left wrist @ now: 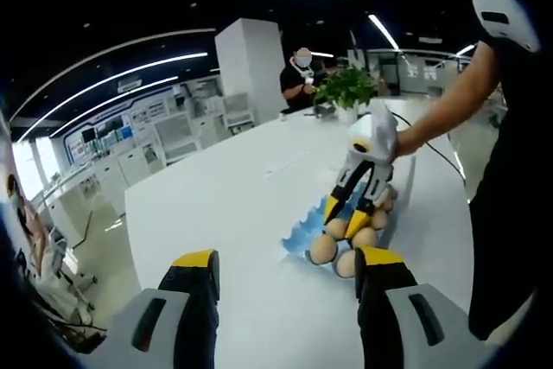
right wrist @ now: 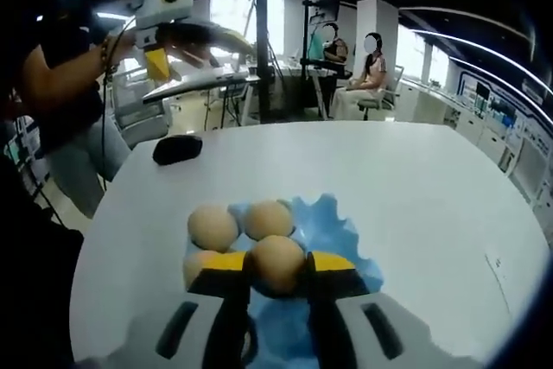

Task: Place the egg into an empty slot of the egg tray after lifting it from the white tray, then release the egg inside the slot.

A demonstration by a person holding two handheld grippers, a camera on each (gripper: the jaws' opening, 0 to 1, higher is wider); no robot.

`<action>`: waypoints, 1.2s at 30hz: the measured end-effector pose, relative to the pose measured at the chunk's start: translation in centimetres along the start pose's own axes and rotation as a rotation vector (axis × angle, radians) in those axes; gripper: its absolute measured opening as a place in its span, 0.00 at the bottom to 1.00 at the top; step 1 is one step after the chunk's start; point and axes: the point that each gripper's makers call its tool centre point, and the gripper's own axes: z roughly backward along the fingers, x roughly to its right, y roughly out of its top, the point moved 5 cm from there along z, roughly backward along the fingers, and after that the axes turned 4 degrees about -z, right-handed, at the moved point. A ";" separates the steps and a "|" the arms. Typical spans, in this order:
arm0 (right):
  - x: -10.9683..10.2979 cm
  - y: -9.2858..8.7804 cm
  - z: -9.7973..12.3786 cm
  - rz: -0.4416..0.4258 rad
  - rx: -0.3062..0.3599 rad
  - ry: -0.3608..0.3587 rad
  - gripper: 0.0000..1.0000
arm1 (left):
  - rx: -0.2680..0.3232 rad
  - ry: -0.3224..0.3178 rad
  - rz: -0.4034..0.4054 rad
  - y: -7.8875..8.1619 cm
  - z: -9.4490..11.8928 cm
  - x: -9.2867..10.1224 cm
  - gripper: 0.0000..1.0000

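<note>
Right gripper: yellow-tipped jaws set narrowly on either side of 1 egg, touching it, down at the blue egg tray.
Left gripper: jaws wide apart with nothing between them, held above the white table, well apart from the tray.
Eggs: 4 in the right gripper view, clustered at the tray's near-left part.
Slots: which one the gripped egg occupies cannot be told.
Background: potted plant, black object on the table.
</note>
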 end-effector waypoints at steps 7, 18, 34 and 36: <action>0.0 -0.3 0.5 -0.018 0.011 -0.012 0.27 | 0.000 0.001 0.005 0.0 0.0 0.1 0.63; 0.0 0.7 1.2 -0.012 0.047 -0.023 0.26 | -0.002 0.002 0.004 -0.1 -0.1 0.0 0.63; 0.2 1.8 1.2 -0.046 0.091 -0.036 0.26 | 0.001 -0.003 0.013 -0.2 -0.2 0.1 0.63; 0.3 1.9 1.2 -0.058 0.097 -0.037 0.26 | -0.003 -0.002 0.010 -0.3 -0.3 0.1 0.63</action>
